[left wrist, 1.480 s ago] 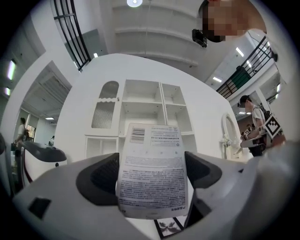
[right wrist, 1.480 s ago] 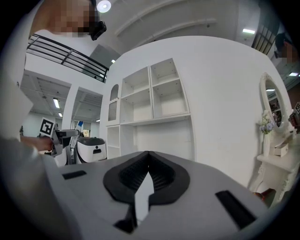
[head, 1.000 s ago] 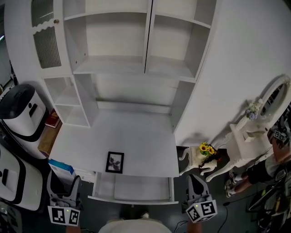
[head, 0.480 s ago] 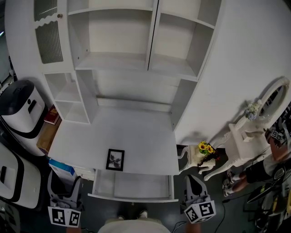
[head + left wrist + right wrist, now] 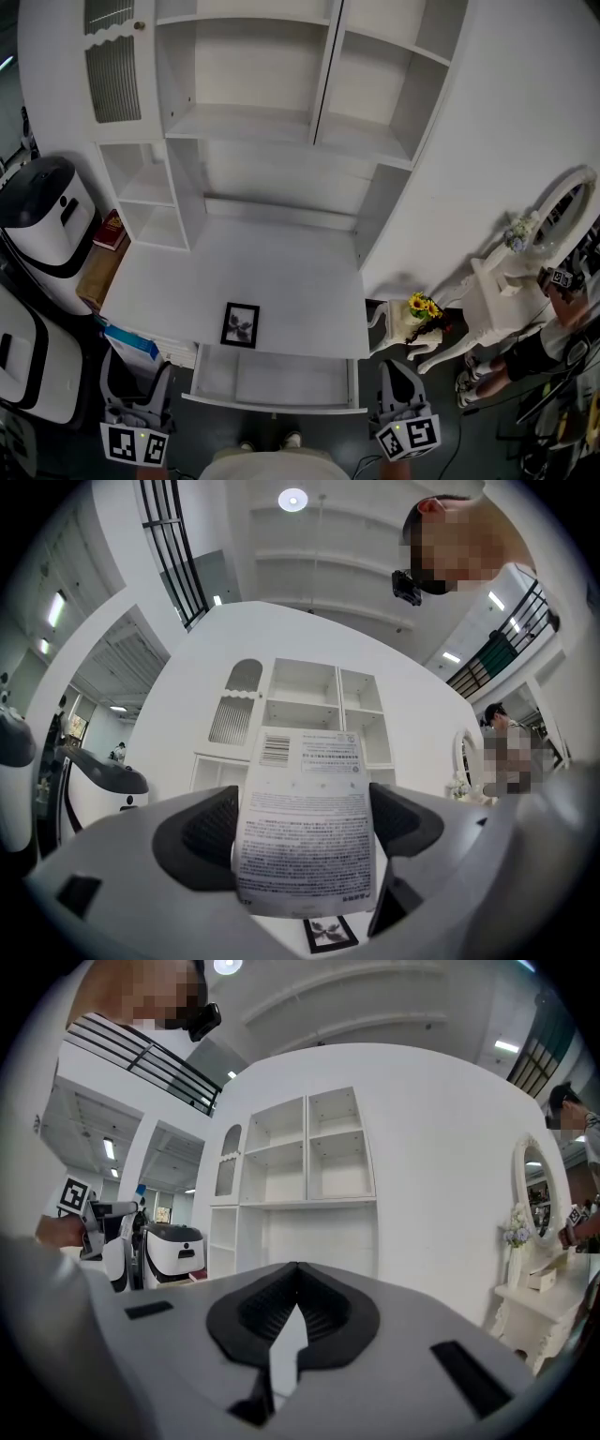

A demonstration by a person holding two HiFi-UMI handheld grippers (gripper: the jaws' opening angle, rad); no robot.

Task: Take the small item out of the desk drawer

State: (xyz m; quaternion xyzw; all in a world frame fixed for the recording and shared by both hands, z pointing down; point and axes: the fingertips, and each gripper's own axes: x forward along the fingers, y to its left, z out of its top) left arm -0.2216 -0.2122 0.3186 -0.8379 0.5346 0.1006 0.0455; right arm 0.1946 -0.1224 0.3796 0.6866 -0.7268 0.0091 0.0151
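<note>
The white desk (image 5: 281, 272) has its drawer (image 5: 272, 382) pulled open below the front edge; the inside looks bare. A small white packet (image 5: 307, 822) with a barcode and fine print stands upright between my left gripper's (image 5: 305, 832) dark pads, which are shut on it. In the head view the same item shows as a blue and white packet (image 5: 127, 339) at the tip of the left gripper (image 5: 134, 367), left of the drawer. My right gripper (image 5: 401, 370) hangs right of the drawer, its pads (image 5: 296, 1288) shut together with nothing between them.
A small black picture frame (image 5: 241, 324) lies on the desk near its front edge. Bare white shelves (image 5: 309, 94) rise behind the desk. White appliances (image 5: 42, 220) and a red book (image 5: 111, 230) are on the left. A flower stand (image 5: 427, 307), a vanity (image 5: 525, 281) and a person (image 5: 553, 347) are on the right.
The head view has shifted a little, so the desk and frame sit slightly higher in the picture. Both grippers keep their places and the packet stays held.
</note>
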